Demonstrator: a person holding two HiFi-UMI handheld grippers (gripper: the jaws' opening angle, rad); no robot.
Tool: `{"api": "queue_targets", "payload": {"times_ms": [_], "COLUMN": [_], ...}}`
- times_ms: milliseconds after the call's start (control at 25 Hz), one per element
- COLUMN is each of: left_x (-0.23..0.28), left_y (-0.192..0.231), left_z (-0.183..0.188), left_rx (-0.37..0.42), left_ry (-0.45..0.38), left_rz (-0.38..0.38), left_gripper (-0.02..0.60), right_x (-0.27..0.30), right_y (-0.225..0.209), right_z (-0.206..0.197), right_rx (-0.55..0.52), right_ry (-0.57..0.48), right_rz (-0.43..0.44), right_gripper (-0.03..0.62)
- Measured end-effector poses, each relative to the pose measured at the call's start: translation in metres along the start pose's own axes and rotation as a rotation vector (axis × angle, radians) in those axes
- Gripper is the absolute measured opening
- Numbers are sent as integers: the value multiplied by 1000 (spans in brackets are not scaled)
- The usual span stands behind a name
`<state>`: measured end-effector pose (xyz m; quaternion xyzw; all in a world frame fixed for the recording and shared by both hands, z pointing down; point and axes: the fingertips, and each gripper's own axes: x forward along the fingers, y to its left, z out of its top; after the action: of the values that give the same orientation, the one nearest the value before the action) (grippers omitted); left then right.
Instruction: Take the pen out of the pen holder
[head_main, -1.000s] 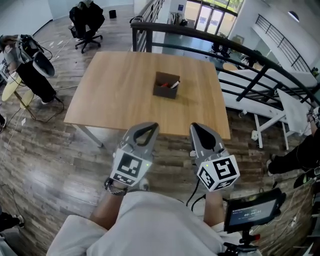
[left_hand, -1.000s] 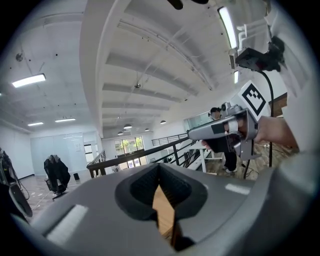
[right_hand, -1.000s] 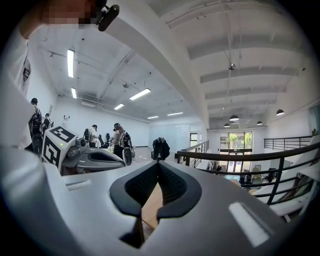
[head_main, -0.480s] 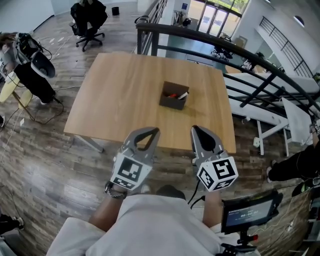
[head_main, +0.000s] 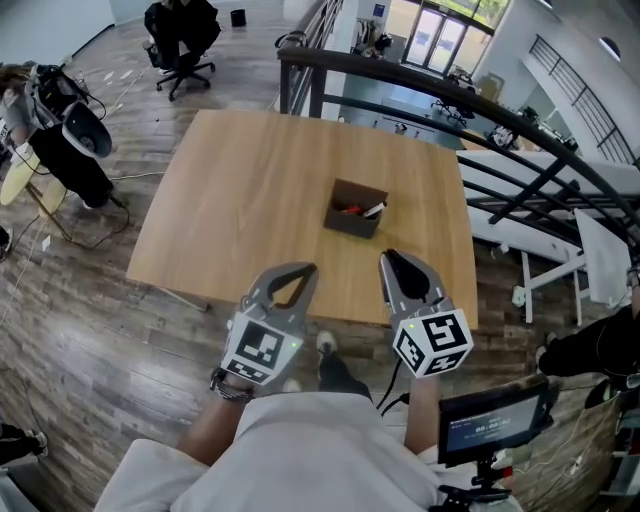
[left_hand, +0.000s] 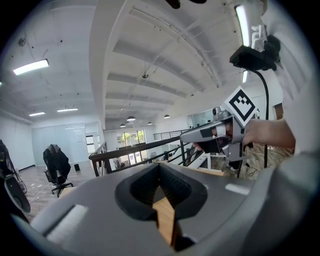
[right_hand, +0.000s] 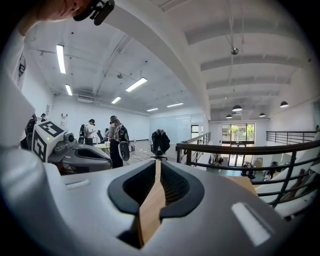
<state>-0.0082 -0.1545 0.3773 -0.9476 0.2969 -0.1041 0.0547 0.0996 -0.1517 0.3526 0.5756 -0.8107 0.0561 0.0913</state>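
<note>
The head view looks steeply down from above the person's chest. The left gripper (head_main: 297, 270) and right gripper (head_main: 392, 258) sit side by side close under the lens. The wooden table (head_main: 250, 190) lies beyond them, with the pen holder (head_main: 356, 208) farther off near its middle. Each gripper view sits low behind its own jaws, very near them, and faces forward and slightly upward across the hall toward the ceiling. The left gripper view catches the right gripper at its right side, and the right gripper view catches the left gripper at its left. All three views share the black railing (head_main: 400, 82), the office chair (head_main: 185, 30) and some tabletop.
</note>
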Motion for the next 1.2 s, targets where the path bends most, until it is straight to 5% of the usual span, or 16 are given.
{"api": "queue_targets", "payload": {"times_ms": [600,1200], "left_x": [49,80], "left_y": [46,55], "left_z": [-26,-66], "left_rx": [-45,-126], "left_ry": [99,241], "left_rz": [81,143], "left_gripper": [-2,-2], "right_x": [101,169], "right_y": [-63,-82], "right_z": [-41,-115], "right_rx": [-43,-65], "right_ry": [172,357], "right_rz": [67,181], "right_gripper": [49,61]}}
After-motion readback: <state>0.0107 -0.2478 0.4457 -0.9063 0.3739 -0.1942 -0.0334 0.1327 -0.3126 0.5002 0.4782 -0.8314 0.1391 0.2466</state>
